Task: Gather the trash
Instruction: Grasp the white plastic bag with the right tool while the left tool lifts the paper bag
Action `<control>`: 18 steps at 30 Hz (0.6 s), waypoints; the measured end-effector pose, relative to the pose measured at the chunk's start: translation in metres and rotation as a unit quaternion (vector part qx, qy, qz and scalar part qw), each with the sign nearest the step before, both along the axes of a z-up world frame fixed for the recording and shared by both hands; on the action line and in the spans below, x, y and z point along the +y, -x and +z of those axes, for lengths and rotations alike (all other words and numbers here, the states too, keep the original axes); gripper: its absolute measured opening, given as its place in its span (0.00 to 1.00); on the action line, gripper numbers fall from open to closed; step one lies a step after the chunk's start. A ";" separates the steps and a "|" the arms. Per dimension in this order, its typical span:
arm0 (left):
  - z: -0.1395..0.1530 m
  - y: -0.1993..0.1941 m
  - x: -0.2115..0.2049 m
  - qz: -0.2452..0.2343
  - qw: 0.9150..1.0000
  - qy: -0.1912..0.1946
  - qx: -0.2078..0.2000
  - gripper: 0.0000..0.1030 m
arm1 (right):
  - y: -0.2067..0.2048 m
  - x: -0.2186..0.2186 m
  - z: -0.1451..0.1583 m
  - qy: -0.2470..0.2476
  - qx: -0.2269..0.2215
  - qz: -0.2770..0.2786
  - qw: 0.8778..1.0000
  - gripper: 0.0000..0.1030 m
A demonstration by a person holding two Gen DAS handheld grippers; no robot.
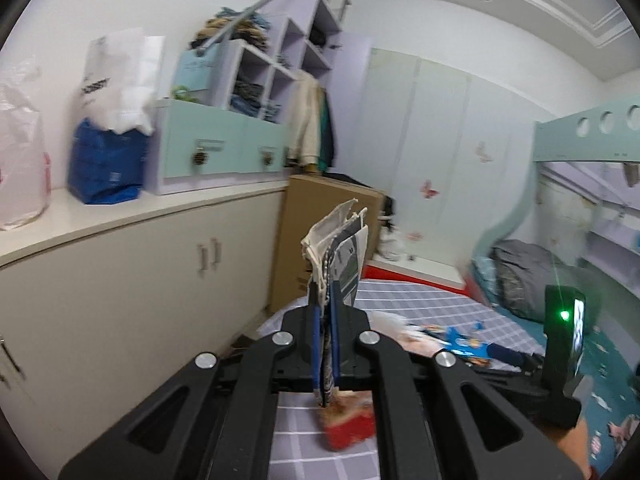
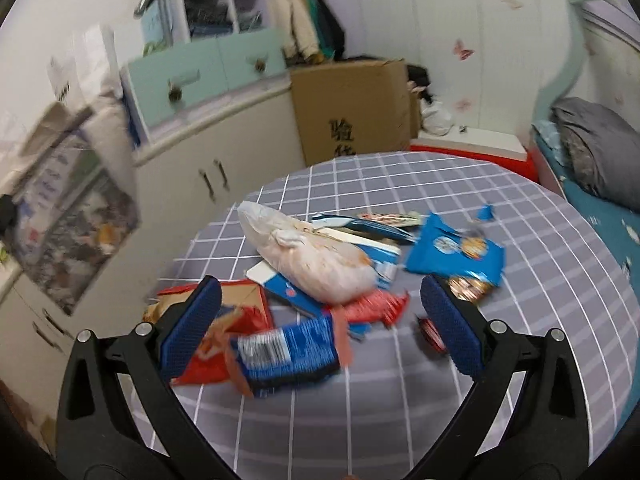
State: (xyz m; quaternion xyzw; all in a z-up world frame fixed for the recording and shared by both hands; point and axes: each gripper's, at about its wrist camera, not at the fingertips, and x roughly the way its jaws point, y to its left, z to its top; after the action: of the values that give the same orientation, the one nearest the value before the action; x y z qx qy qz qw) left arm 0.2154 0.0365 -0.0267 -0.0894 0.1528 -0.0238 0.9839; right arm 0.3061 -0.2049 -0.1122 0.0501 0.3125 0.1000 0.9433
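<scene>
In my left wrist view, the cream cabinet (image 1: 132,264) runs along at 9 o'clock, with a blue bag (image 1: 106,164) on its top at 10 o'clock. At centre, my left gripper (image 1: 325,304) is pinched tight on a flattened, torn paper wrapper (image 1: 340,248), which stands upright between the pads and sticks out well above the fingertips. It is lifted clear of the table (image 1: 320,440), whose grey checked cloth shows below at 6 o'clock. A red wrapper piece (image 1: 350,428) lies on the cloth under the gripper. At 3 o'clock I see the other rig's body with a green light (image 1: 565,315).

In my right wrist view, a blurred printed bag (image 2: 68,216) fills 9 o'clock; I cannot tell what carries it. A cardboard box (image 2: 352,108) stands past the table's far edge at 12 o'clock. My right gripper (image 2: 320,320) stands wide, nothing between the pads, above the trash pile on the table (image 2: 400,420). Just beside the left pad lie a red packet (image 2: 208,364) and a blue-and-white wrapper (image 2: 288,352). Above them at centre sits a knotted white plastic bag (image 2: 312,256), resting on flat blue-and-white cartons. A blue snack packet (image 2: 456,252) lies at 2 o'clock, near the right pad. The whole view is motion-blurred.
</scene>
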 end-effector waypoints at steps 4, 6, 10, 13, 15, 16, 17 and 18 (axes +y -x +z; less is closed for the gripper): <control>-0.009 -0.009 0.024 0.015 1.000 0.002 0.011 0.04 | -0.035 0.020 -0.013 0.039 0.037 0.020 0.998 0.88; -0.015 -0.012 0.032 0.020 1.000 0.003 0.018 0.04 | -0.048 0.025 -0.021 0.050 0.061 0.028 0.996 0.71; -0.025 -0.016 0.051 0.028 0.999 0.008 0.029 0.04 | -0.048 0.027 -0.029 0.058 0.071 0.030 0.995 0.33; -0.033 -0.014 0.064 0.032 0.999 0.013 0.034 0.04 | -0.034 0.025 -0.017 0.052 0.045 0.025 0.997 0.32; -0.036 -0.013 0.075 0.035 0.999 0.019 0.037 0.04 | -0.020 0.025 -0.002 0.047 0.014 0.015 0.999 0.31; -0.038 -0.010 0.077 0.037 0.998 0.020 0.037 0.04 | -0.014 0.026 0.005 0.046 0.002 0.012 0.999 0.31; -0.040 -0.009 0.083 0.041 0.998 0.022 0.038 0.04 | -0.005 0.031 0.016 0.045 -0.017 0.011 0.999 0.31; -0.042 -0.007 0.087 0.044 0.998 0.024 0.039 0.04 | 0.003 0.039 0.024 0.044 -0.031 0.018 0.998 0.31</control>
State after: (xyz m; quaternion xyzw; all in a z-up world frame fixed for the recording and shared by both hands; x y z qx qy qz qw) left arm 0.2227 0.1232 -0.0684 -0.1203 0.1863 0.0191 0.9749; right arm 0.3028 -0.1660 -0.0879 0.0001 0.2877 0.1043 0.9520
